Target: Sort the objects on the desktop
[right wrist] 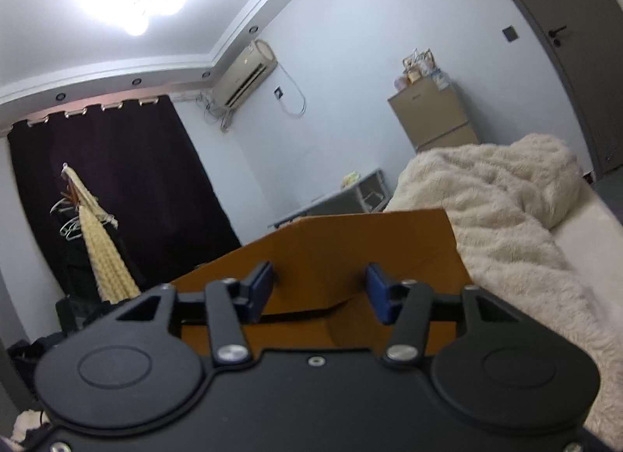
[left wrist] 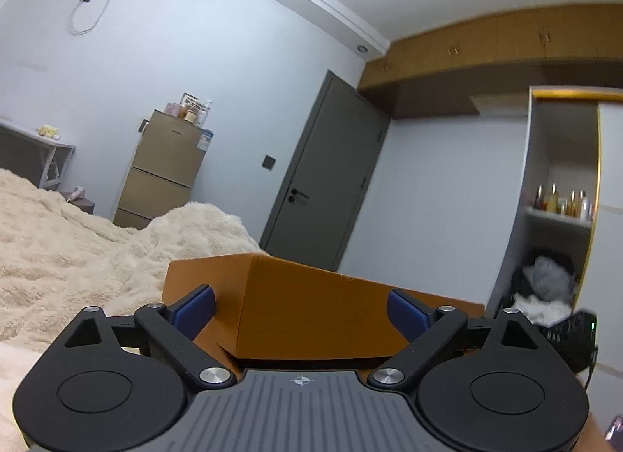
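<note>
Your left gripper (left wrist: 300, 306) stands wide, blue pads clear of the cardboard box (left wrist: 311, 311) at 12 o'clock. Your right gripper (right wrist: 319, 290) is narrower, pads apart, gripping nothing; box flap (right wrist: 350, 253) just ahead. Fleece blanket (right wrist: 506, 210) at 2 o'clock.

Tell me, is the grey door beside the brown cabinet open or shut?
Shut: the grey door sits flush in its frame and no gap shows.

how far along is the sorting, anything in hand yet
Nothing looks sorted yet: no desktop objects are in view. In hand: nothing. Both the left tongs and the right tongs stand open in front of the cardboard box. All the sorting appears left.
</note>
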A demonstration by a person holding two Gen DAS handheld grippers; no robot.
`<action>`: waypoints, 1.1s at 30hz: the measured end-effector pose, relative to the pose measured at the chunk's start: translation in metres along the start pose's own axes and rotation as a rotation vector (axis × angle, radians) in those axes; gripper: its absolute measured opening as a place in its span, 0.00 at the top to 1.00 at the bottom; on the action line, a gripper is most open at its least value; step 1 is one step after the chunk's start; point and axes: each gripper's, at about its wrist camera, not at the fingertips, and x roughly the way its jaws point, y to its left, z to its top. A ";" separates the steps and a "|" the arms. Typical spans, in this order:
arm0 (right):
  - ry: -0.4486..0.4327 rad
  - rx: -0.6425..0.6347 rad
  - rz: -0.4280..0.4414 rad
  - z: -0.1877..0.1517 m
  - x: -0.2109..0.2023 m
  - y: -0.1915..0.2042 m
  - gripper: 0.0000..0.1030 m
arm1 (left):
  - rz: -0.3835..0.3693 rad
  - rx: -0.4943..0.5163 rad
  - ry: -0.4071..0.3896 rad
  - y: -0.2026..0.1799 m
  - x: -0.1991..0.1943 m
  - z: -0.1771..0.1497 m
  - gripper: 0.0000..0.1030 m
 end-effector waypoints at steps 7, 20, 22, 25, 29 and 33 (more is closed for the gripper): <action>-0.008 -0.098 -0.029 -0.002 -0.014 0.023 0.51 | 0.011 0.090 0.009 -0.013 -0.013 -0.007 0.12; 0.048 -0.136 -0.054 -0.026 -0.018 0.022 0.51 | 0.056 0.227 0.022 -0.020 -0.012 -0.041 0.12; 0.051 -0.138 -0.057 -0.027 -0.017 0.023 0.50 | 0.054 0.232 0.027 -0.020 -0.010 -0.040 0.12; 0.040 -0.090 -0.017 -0.017 -0.019 0.015 0.50 | -0.010 0.153 0.050 -0.006 -0.017 -0.028 0.11; -0.038 0.030 0.028 0.003 -0.026 0.000 0.33 | -0.009 0.019 -0.067 0.014 -0.033 -0.003 0.04; -0.061 0.167 0.022 0.027 -0.012 -0.018 0.32 | 0.044 -0.082 -0.048 0.028 -0.015 0.020 0.04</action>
